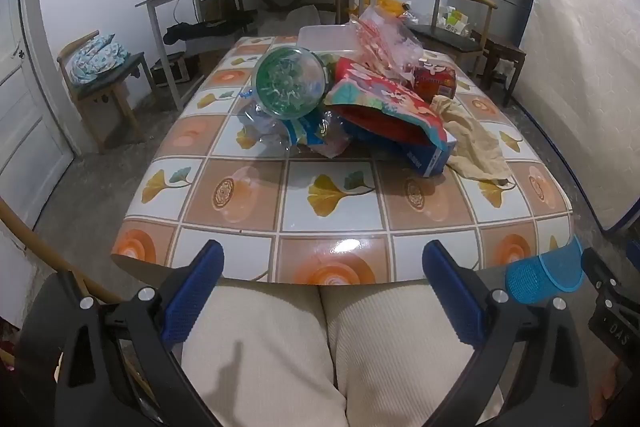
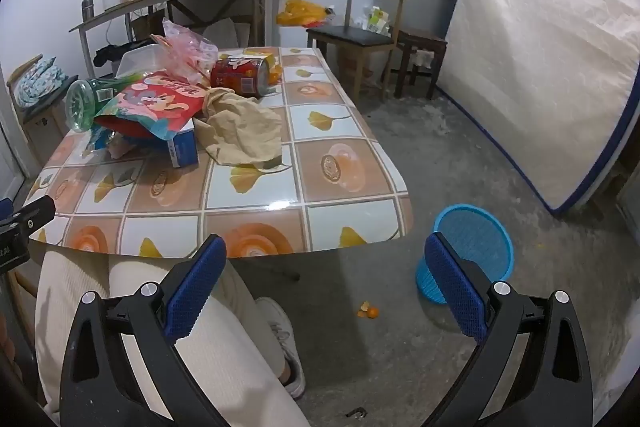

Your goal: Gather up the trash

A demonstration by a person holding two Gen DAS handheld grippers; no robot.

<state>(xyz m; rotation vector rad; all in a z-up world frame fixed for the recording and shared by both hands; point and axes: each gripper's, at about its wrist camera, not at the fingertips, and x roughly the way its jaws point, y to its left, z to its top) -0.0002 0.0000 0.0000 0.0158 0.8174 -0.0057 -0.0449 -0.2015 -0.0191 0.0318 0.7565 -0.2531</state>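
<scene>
1. Trash pile sits mid-table (image 1: 344,187): green bottle (image 1: 290,85) on its side, red snack bag (image 1: 394,107) right of it, red can (image 2: 240,75) behind the bag, crumpled tan paper (image 2: 244,131) on the pile's right edge.
2. Blue wastebasket (image 2: 474,239) on the floor, off the table's near right corner, apart from it.
3. Left gripper (image 1: 322,291) released, jaws wide, empty, over person's lap short of the table's near edge.
4. Right gripper (image 2: 326,287) released, empty, betw. table & basket.
</scene>
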